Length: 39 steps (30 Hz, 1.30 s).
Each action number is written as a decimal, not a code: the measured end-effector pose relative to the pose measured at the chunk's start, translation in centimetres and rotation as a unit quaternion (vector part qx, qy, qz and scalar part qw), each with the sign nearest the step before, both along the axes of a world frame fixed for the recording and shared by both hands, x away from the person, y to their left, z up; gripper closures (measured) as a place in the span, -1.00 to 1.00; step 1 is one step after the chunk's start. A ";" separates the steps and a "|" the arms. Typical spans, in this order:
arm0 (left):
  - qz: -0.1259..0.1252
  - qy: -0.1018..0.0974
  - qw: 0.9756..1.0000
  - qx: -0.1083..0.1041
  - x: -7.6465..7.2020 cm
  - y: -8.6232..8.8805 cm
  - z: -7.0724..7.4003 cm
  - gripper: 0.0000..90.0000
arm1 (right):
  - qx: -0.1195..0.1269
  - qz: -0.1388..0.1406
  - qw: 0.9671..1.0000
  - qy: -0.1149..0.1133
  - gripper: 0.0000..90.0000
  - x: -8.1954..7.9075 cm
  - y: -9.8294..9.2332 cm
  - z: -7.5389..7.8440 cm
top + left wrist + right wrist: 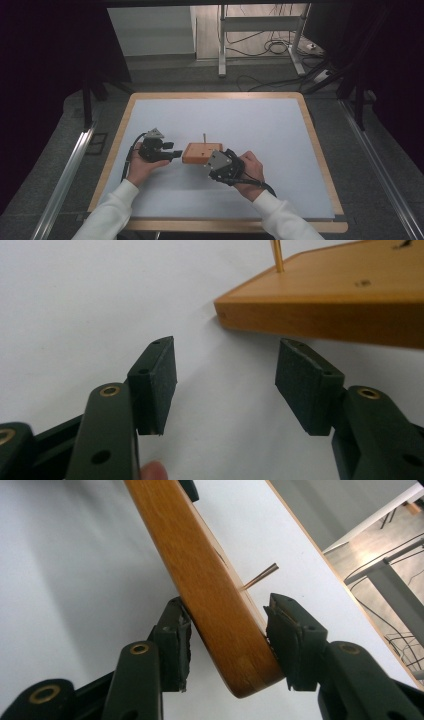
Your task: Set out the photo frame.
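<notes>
Wooden block (202,153): near centre of counter (280,130), thin peg (204,137) upright.
Right tongs (227,630): clamped on block's right edge.
Left tongs (225,385): apart, empty, just left of block.
Open room: wide beyond the block.

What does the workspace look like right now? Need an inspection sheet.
Surface: wooden table under a white mat.
Job's things: wooden block flat near the mat's middle, with a thin upright pin.
Clutter: nothing seen.
Grippers: right gripper clamps the block's corner, one pad on each face; left gripper open, empty, just short of the block's edge.
Cables: one trails from the left gripper; loose cables on the floor beyond the table.
Surroundings: metal stand, dark curtains either side.
</notes>
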State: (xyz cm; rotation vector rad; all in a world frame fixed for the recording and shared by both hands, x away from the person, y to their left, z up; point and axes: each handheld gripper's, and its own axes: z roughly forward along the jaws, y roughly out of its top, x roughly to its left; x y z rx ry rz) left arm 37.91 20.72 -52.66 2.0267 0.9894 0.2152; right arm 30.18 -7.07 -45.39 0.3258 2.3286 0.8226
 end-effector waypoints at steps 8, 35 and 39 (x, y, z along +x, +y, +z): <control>-0.002 0.004 1.000 0.002 -0.1 0.0 -0.3 -0.09 | -0.009 0.009 1.000 -0.001 0.33 1.0 0.5 0.9; -0.001 0.005 1.000 0.006 -0.3 -0.1 -0.9 -0.09 | 0.013 0.046 0.999 0.002 0.53 1.1 0.4 2.9; -0.001 0.005 1.000 0.006 -0.3 0.0 -0.9 -0.09 | 0.022 0.053 0.998 0.019 0.54 0.9 -0.1 3.5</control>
